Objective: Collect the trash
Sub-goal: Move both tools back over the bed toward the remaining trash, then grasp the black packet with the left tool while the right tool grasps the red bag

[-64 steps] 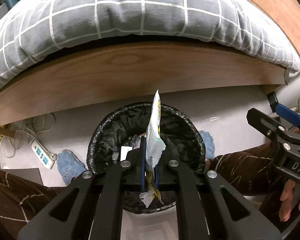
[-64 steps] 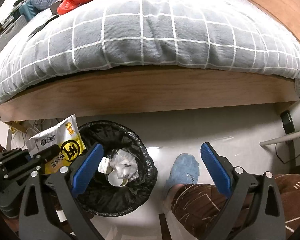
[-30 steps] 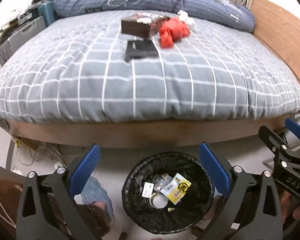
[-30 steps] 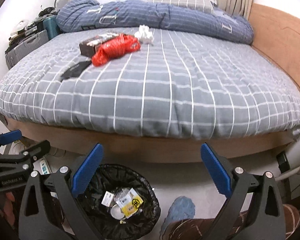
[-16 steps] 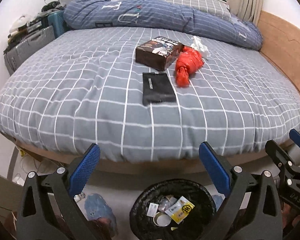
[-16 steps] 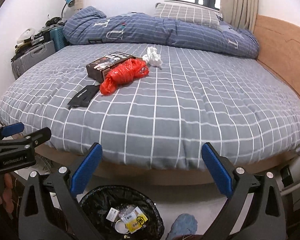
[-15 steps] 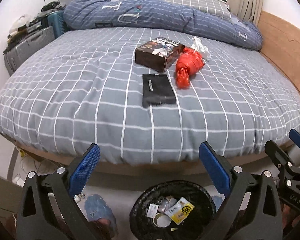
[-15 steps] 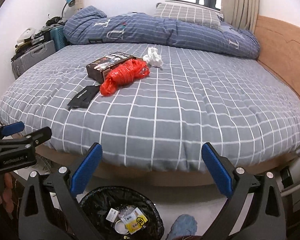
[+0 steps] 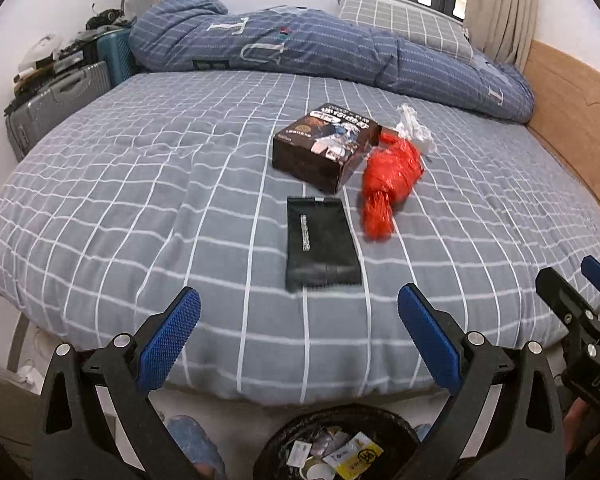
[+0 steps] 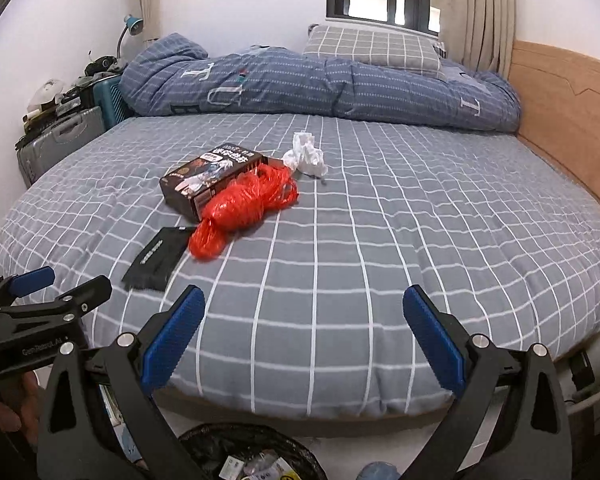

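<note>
Checked quilt (image 9: pixel 140 200) bears flat black pouch (image 9: pixel 320 246), crinkled red bag (image 9: pixel 390 184), glossy box (image 9: pixel 326 146), crumpled tissue (image 9: pixel 414 128). Left tongs (image 9: pixel 298 330), right tongs (image 10: pixel 304 330) spread wide, empty. Black-lined bin (image 9: pixel 384 420) near.

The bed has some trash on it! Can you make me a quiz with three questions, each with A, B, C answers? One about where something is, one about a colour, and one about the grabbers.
1. Where does the black flat packet lie?
A. On the bed cover
B. In the bin
C. On the pillow

2. What colour is the crumpled plastic bag beside the dark box?
A. Green
B. Red
C. Yellow

3. How are the left gripper and right gripper?
A. Both open and empty
B. Both shut on trash
C. One holds the box

Answers:
1 A, the packet rests flat on the checked cover, nearer the bed's edge than the box.
2 B, the bag is bright red.
3 A, each pair of blue pads stands wide apart with nothing between.
</note>
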`<act>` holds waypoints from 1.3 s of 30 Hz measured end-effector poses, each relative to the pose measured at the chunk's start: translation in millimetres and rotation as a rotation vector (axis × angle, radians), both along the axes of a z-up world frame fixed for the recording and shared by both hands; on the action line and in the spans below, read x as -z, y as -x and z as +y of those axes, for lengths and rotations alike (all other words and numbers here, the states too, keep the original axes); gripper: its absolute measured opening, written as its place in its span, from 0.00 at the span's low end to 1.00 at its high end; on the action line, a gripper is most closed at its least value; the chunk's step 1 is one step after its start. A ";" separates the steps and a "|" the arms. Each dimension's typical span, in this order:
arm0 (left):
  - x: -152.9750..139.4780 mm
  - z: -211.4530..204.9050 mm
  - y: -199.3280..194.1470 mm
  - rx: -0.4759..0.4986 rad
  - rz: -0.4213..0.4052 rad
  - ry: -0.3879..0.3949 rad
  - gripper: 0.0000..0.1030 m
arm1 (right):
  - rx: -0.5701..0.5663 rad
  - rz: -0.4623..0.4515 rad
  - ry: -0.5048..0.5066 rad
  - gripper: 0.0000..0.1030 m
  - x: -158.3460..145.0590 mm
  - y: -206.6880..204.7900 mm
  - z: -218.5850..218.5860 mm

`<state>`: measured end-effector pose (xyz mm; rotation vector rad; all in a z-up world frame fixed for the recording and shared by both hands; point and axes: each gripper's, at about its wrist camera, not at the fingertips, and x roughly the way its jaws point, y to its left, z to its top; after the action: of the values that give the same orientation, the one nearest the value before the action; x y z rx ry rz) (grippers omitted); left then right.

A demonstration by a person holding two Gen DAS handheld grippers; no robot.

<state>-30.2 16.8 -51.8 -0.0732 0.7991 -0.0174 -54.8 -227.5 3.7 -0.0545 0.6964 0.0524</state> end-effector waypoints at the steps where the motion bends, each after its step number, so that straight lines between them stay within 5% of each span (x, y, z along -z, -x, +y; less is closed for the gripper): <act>1: 0.4 -0.7 -3.8 0.002 0.001 -0.005 0.94 | 0.000 -0.001 0.003 0.93 0.0 -3.0 1.2; 27: 49.6 -17.4 -104.6 0.059 0.149 -0.066 0.90 | 0.004 0.048 0.014 0.93 15.9 -93.7 1.0; 39: 56.0 -15.2 -122.1 0.086 0.181 -0.063 0.50 | 0.000 0.052 0.015 0.93 16.1 -101.2 6.5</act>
<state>91.9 1.6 -107.8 0.0198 0.9830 -0.0674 46.4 -220.9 -12.4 -0.0681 0.7490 0.0489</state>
